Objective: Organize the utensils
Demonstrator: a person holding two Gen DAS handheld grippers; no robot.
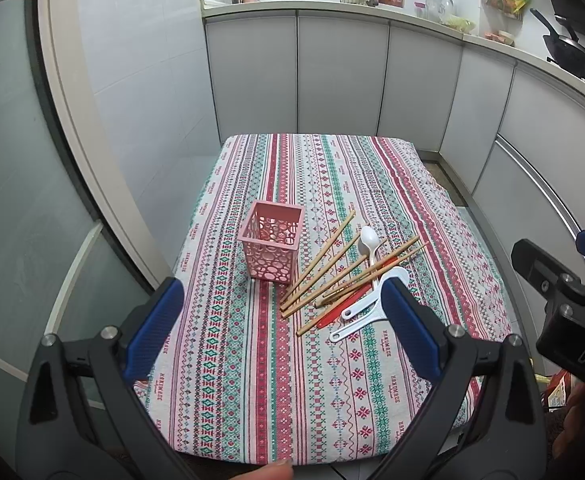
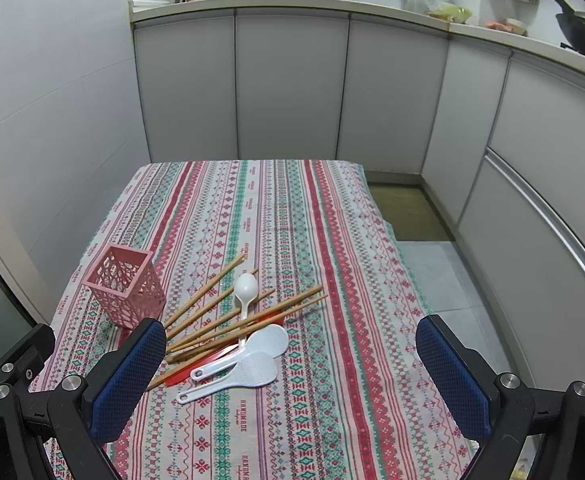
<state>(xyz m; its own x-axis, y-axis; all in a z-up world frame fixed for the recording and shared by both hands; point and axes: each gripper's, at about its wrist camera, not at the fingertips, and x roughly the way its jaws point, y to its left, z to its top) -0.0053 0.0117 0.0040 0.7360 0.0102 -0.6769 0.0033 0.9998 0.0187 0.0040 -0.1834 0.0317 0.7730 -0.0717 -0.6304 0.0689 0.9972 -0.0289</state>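
A pink perforated utensil holder point(image 1: 273, 242) point(image 2: 126, 286) stands upright and empty on the patterned tablecloth point(image 1: 252, 380) point(image 2: 332, 400). Right of it lies a pile: several wooden chopsticks point(image 1: 324, 260) point(image 2: 212, 292), a white spoon point(image 1: 369, 240) point(image 2: 245, 292), two white rice paddles point(image 1: 362, 312) point(image 2: 248, 372) and a red utensil point(image 1: 342, 308) point(image 2: 208, 362) under them. My left gripper point(image 1: 282, 328) is open and empty, above the table's near part. My right gripper point(image 2: 292, 372) is open and empty, near the pile; its body shows in the left wrist view point(image 1: 564, 308).
The table stands in a kitchen corner with grey cabinets point(image 1: 332, 72) point(image 2: 292, 88) behind and at right. A glass door frame point(image 1: 72, 120) is at left. A tiled floor strip point(image 2: 444, 272) runs along the table's right edge. The counter holds bottles, plants and a wok point(image 1: 572, 52).
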